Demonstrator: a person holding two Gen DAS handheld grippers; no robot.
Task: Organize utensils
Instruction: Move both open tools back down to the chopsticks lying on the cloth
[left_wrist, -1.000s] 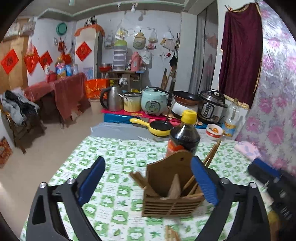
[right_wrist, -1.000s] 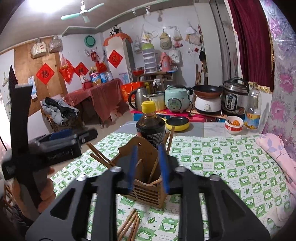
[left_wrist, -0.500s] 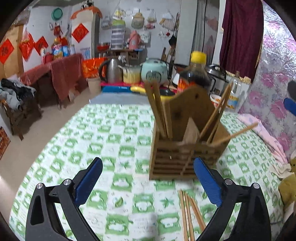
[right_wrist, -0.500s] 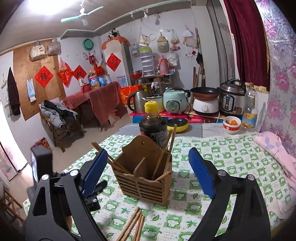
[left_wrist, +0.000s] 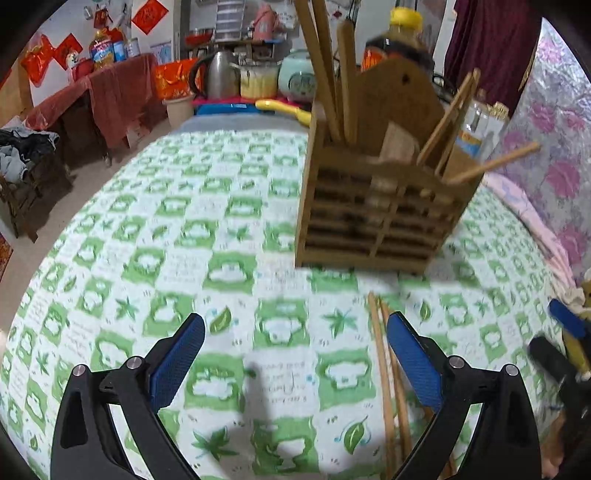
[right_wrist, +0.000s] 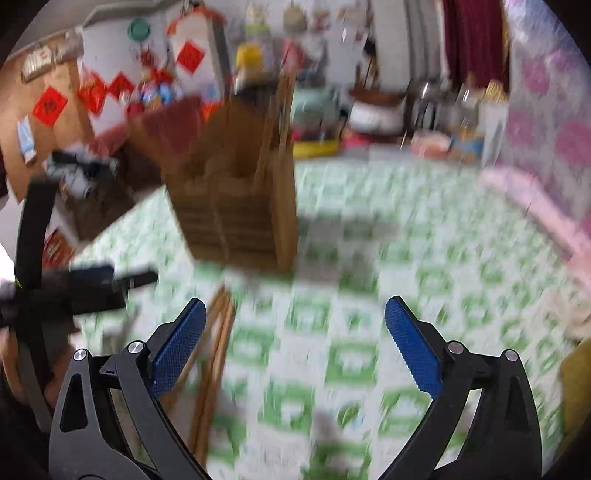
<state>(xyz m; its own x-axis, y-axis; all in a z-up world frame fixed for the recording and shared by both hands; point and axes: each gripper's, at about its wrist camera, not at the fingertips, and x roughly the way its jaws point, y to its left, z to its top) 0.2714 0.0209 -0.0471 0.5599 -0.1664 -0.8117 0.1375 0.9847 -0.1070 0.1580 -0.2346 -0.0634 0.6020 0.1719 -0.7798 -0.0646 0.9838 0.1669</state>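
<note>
Chopsticks (left_wrist: 388, 387): loose ones, at least two, perhaps three, lie on the green-checked counter (left_wrist: 155, 236) at lower right of the left wrist view, just inside the right pad. One slatted wooden holder (left_wrist: 376, 218) stands upper centre, about six sticks poking from it; one dark bottle (left_wrist: 400, 40) with a yellow cap stands behind it. Left hand-held gripper (left_wrist: 295, 354): jaws spread wide, nothing gripped. Right hand-held gripper (right_wrist: 293, 347): jaws have just been opening, now wide, nothing between the pads. Right wrist view is blurred; the same loose sticks (right_wrist: 216, 354) show lower left, beside the left pad, holder (right_wrist: 236, 206) above.
</note>
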